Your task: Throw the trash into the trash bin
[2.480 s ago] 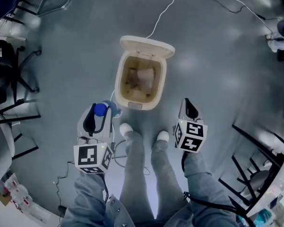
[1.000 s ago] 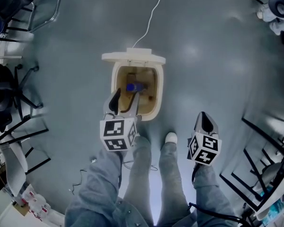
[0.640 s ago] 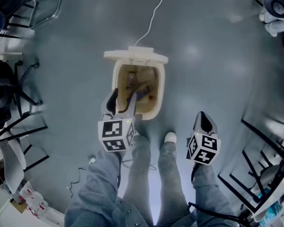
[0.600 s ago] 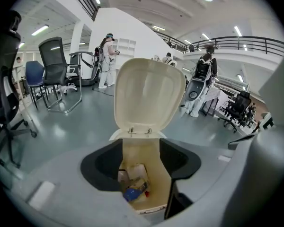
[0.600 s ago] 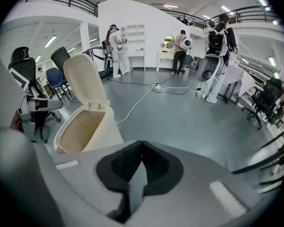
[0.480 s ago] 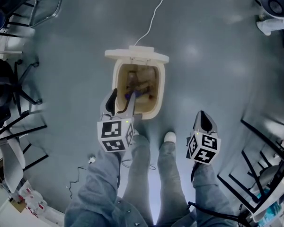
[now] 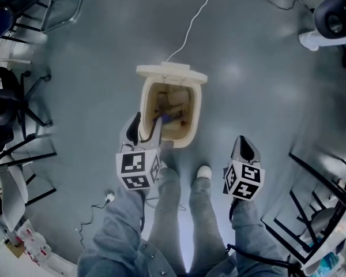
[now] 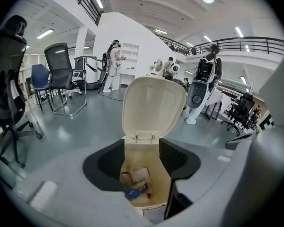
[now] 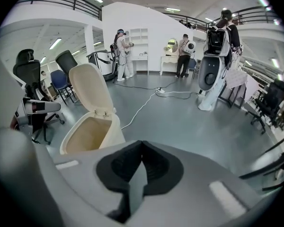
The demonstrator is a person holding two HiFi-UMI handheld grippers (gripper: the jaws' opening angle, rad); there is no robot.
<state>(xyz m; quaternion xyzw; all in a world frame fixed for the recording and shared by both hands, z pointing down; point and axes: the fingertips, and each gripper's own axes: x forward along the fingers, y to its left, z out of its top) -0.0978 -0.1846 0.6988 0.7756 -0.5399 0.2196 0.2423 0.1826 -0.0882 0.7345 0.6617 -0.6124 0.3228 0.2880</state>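
1. Left gripper: jaws wide apart, empty, above the open cream plastic trash bin.
2. Blue bottle-like trash lies inside the bin, on paper scraps.
3. Right gripper: jaws pressed together, empty.

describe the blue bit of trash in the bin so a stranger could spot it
Find the cream trash bin standing on the grey floor with its lid flipped up. Look down inside, past the open jaws of the left gripper. The blue piece of trash lies on the bottom among pale paper scraps, the only blue thing there.
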